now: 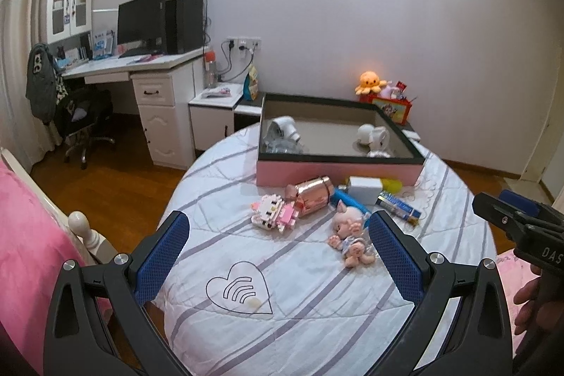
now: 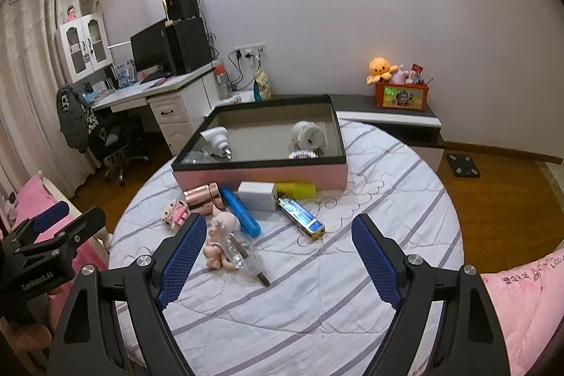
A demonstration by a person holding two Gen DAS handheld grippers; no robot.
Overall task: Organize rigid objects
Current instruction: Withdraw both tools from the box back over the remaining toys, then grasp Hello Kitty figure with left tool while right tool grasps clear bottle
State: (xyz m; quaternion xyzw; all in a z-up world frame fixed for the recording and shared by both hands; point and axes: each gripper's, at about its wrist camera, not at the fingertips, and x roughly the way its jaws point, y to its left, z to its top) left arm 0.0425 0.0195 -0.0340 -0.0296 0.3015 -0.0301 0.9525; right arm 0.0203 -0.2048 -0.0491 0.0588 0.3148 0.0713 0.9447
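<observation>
Grippers, left (image 1: 278,252) and right (image 2: 278,256), gape empty over doll (image 2: 222,245).

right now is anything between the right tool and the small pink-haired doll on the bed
Nothing visible: the right tool hangs open over the striped bedspread, and the small pink-haired doll lies just ahead, beside its left finger.
</observation>
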